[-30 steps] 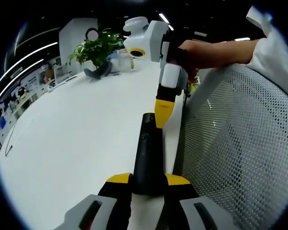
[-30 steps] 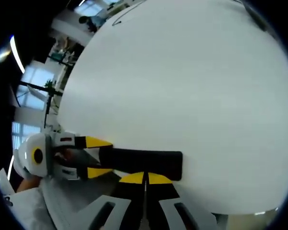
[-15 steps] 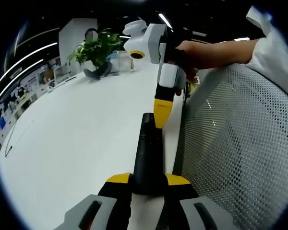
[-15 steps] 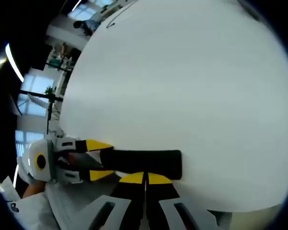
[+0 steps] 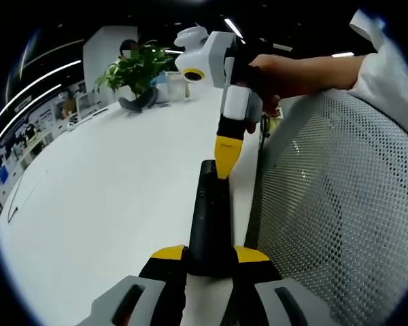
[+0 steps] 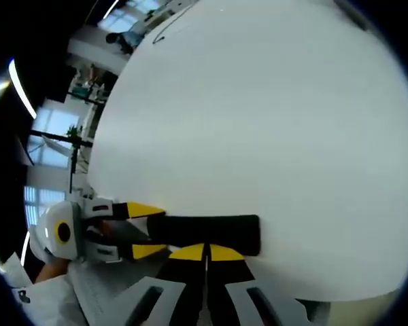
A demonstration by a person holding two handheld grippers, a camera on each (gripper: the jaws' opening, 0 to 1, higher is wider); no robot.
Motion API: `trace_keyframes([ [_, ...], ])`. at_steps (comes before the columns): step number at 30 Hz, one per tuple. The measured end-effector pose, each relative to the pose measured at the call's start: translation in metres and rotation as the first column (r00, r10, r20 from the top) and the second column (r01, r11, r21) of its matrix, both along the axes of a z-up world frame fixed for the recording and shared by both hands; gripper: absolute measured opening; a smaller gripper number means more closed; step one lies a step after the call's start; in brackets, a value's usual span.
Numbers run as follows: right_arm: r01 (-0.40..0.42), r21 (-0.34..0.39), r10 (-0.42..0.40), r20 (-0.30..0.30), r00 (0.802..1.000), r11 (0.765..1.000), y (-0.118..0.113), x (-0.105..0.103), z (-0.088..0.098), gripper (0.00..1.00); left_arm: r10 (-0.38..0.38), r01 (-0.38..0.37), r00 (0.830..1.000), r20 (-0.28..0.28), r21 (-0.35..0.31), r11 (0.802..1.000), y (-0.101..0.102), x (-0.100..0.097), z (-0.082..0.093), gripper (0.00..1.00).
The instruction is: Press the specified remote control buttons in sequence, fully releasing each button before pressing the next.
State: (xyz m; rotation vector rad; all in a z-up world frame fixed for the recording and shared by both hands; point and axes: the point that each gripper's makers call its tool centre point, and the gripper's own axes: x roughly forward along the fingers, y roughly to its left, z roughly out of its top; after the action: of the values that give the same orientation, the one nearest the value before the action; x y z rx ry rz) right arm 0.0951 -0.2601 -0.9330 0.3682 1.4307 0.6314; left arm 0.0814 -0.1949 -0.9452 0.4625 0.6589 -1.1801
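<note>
The black remote control [image 5: 209, 217] lies lengthwise on the white surface [image 5: 109, 190], close to the edge that borders a white mesh chair back [image 5: 333, 204]. Its near end sits between the yellow-tipped jaws of the left tongs [image 5: 209, 255], which are clenched on the remote control from both sides. In the right gripper view the same remote control [image 6: 207, 231] runs crosswise just above that view's own jaws, and the left tongs [image 6: 141, 231] enter from the left, gripping one end of it.

The right tongs [image 5: 223, 157] point downward over the far end of the remote control in the left gripper view; the two yellow tips are pressed together, with nothing between them. The tip stands at or just above the remote control's upper face; contact cannot be told. In the right gripper view the right tongs [image 6: 205, 252] show the same closed pair of yellow tips, meeting at the near long edge of the remote control.

A person's hand [image 5: 268, 75] holds the white body of the right tongs, with a white sleeve [image 5: 387, 75] at the upper right. At the far end of the surface stands a leafy green plant [image 5: 137, 68] beside a dark rounded object [image 5: 137, 102]; a thin dark cable [image 5: 17, 197] lies near the left edge of the surface.
</note>
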Motion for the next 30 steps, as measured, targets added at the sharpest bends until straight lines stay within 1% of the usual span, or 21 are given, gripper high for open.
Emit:
trace_keyframes([
  [6, 0.022, 0.008, -0.022, 0.028, 0.999, 1.0, 0.0006, 0.0055, 0.001, 0.0, -0.002, 0.002, 1.0, -0.003, 0.001, 1.0, -0.0001, -0.0012, 0.0001, 0.24],
  [10, 0.016, 0.016, -0.017, 0.029, 0.999, 1.0, 0.003, 0.0054, 0.0008, 0.0, -0.011, 0.011, 1.0, -0.002, 0.001, 1.0, -0.0009, -0.0025, 0.0001, 0.24],
  [15, 0.004, 0.002, -0.004, 0.032, 0.999, 1.0, 0.0036, 0.0039, -0.0014, 0.0, -0.016, 0.016, 1.0, -0.004, 0.0, 1.0, -0.0016, -0.0032, -0.0002, 0.24],
  [18, -0.007, -0.019, 0.008, 0.04, 0.999, 1.0, 0.002, 0.0048, -0.0047, 0.0, -0.015, 0.015, 1.0, -0.004, 0.0, 1.0, -0.0018, -0.003, -0.0003, 0.24],
  [30, -0.025, -0.029, 0.027, 0.059, 0.998, 0.999, 0.002, 0.0054, -0.0053, 0.0, -0.007, 0.007, 1.0, -0.006, -0.003, 1.0, -0.0019, -0.0026, -0.0002, 0.25],
])
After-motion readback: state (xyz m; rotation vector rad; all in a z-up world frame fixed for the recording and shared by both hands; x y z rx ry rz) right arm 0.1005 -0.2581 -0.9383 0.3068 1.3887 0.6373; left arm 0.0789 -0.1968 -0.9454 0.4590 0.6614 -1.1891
